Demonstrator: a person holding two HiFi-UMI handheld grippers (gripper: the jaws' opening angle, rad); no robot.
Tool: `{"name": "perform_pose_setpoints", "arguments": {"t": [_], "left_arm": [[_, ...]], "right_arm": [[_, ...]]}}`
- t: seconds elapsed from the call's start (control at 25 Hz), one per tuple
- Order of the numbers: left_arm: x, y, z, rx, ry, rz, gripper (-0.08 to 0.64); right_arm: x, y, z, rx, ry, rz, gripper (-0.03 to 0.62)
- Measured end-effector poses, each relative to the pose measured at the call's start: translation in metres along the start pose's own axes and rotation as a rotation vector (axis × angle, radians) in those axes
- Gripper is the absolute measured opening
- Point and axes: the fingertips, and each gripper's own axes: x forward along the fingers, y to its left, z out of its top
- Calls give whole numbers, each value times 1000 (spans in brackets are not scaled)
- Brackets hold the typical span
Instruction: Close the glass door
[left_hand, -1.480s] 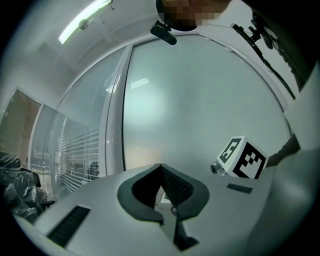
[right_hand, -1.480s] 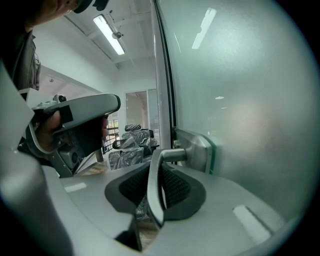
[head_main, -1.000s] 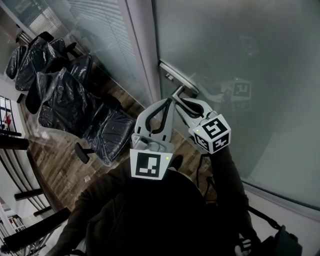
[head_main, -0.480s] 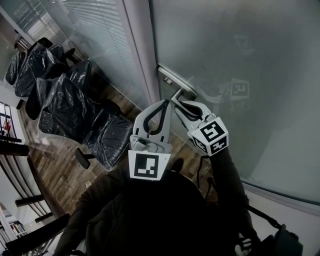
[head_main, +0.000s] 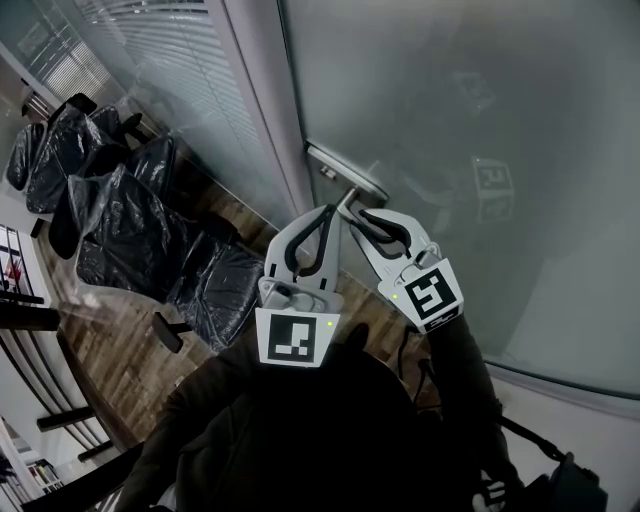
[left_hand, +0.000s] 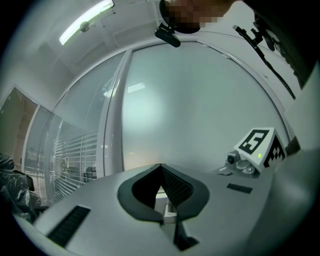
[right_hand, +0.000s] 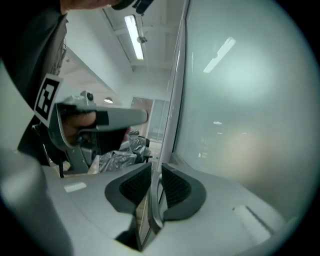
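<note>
The frosted glass door (head_main: 480, 130) fills the right half of the head view, with its metal lever handle (head_main: 345, 178) near the door's left edge. My right gripper (head_main: 360, 213) is shut on that handle; in the right gripper view the metal bar (right_hand: 156, 197) runs between the two dark pads. My left gripper (head_main: 328, 212) is just left of it, jaws shut with the tips meeting and nothing held. In the left gripper view the left gripper (left_hand: 160, 167) points at the pale door (left_hand: 200, 100).
A grey door frame post (head_main: 265, 110) stands left of the door, then a glass partition with blinds (head_main: 170, 60). Several chairs wrapped in black plastic (head_main: 130, 220) stand on the wooden floor (head_main: 130, 340) at the left.
The right gripper's marker cube has dropped lower and come nearer to me while its jaws stay on the handle. The whole view has shifted a little; the left gripper has barely moved.
</note>
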Motion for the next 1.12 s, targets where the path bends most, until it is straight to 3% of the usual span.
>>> {"name": "perform_pose_setpoints", "arguments": {"t": [0.12, 0.24, 0.72, 1.12], "left_arm": [[1, 0, -1, -23, -3, 4, -3], [1, -3, -3, -23, 9, -3, -3], [8, -4, -6, -1, -8, -7, -3], [11, -8, -9, -7, -11, -20, -3]], "right_arm": [[-10, -4, 29, 15, -69, -8, 61], [-18, -7, 38, 34, -78, -40, 2], [-20, -14, 48, 110, -156, -98, 2], [-23, -17, 46, 113, -149, -116, 0]]}}
